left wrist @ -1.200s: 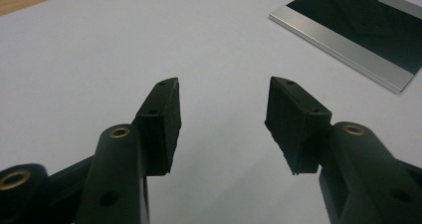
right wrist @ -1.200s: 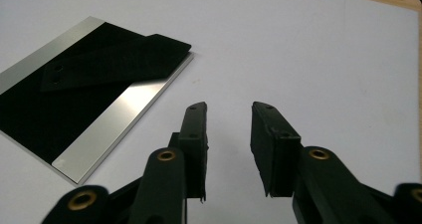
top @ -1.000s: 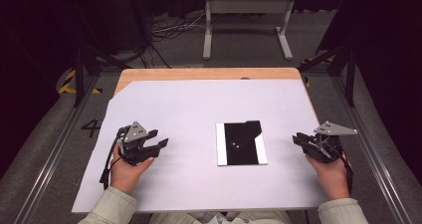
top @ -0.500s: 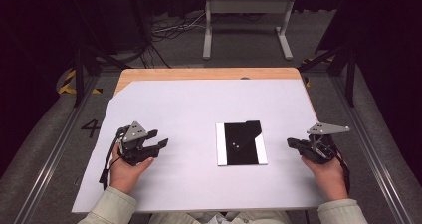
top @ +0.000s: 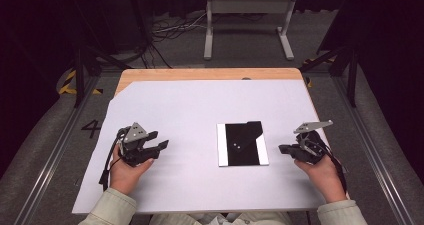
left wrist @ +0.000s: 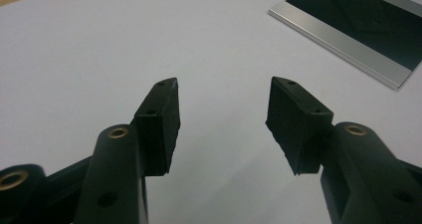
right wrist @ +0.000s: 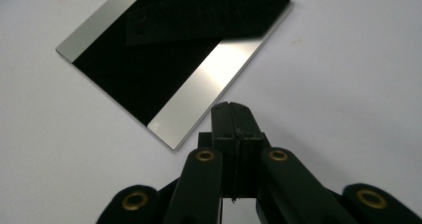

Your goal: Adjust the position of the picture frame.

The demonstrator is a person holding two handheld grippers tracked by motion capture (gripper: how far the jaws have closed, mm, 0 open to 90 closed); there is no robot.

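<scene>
A flat plate [top: 242,144], black down the middle with a silvery strip along each side, lies on the white sheet [top: 200,110] that covers the table, a little right of centre. A dark flap with two small holes rests across its far corner.

The right gripper [top: 284,148] sits just beside the plate's right edge, low over the sheet, its jaws pressed together with nothing between them. In the right gripper view the closed tips [right wrist: 233,115] point at the near silver strip [right wrist: 211,84] and stop just short of it. The left gripper [top: 161,145] rests well apart on the other side, jaws spread and empty; its own view shows the gap open, with the plate [left wrist: 363,25] off at the upper right.

I'd judge the step in hand to be the right gripper's approach to the plate edge. To do it well, the jaws need to part before they meet the strip, and the tips should stay low and level, since the plate is thin and lies flush. A shove with closed jaws would likely just slide it. The left could steady the far side.
</scene>
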